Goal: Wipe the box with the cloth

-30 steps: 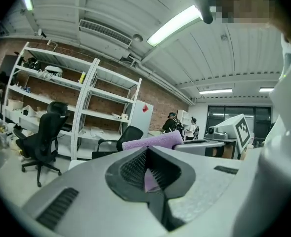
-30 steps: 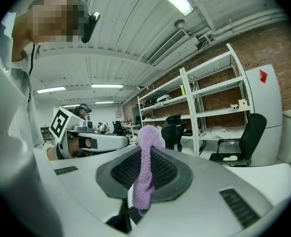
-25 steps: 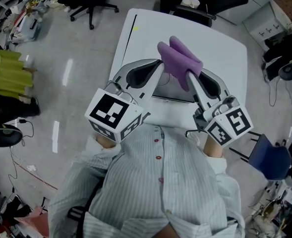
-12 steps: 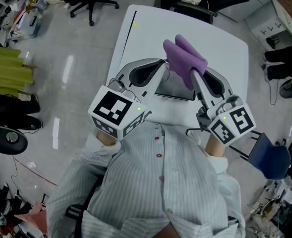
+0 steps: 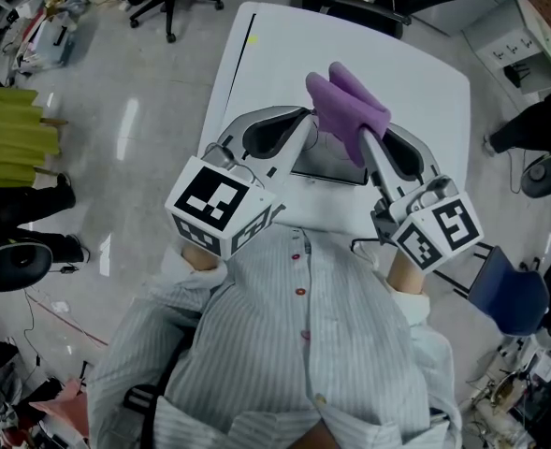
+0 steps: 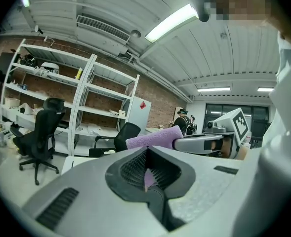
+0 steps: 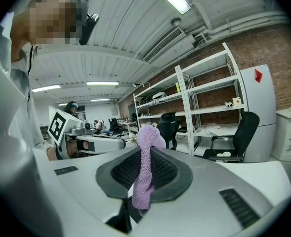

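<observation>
The right gripper is pinching the soft purple cloth, which sticks up past its tips. The left gripper is closed with nothing in it, just beside the cloth. The flat grey box lies below, between both grippers. I think no wiping has started; the cloth is not on the box yet.
</observation>
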The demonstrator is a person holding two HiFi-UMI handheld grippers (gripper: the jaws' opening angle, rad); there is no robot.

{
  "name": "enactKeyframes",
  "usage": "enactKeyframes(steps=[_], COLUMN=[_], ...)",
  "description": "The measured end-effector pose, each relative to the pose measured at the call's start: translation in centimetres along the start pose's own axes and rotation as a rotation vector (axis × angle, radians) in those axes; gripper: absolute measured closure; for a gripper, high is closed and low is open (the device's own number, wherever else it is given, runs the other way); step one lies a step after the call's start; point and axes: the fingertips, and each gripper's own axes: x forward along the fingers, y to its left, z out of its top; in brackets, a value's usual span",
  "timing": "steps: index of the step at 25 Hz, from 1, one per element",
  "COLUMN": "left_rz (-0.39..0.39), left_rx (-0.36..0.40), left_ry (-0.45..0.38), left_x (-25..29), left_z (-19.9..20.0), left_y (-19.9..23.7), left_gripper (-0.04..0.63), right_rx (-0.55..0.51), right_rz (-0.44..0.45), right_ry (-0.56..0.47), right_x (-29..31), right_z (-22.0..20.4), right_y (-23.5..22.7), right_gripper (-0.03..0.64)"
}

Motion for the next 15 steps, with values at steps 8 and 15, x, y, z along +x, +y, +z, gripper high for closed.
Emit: enactKeyframes(steps=[8, 15], left_rz=[-0.014, -0.062], left_rx=[-0.007, 0.007], left_ry=[0.004, 0.025], left_x=[0.2, 0.4], left_z=[-0.5, -1.1], left_y=[0.3, 0.2], left_gripper=[0.588, 0.588], right_rx=[0.012, 0.022], right_rz=[-0.014, -0.027], right_ry=[0.007, 0.012], right_x=[0.0, -0.1], right_z=[-0.6, -1.1], right_y=[-0.3, -0.6], right_gripper=[0.573, 0.574])
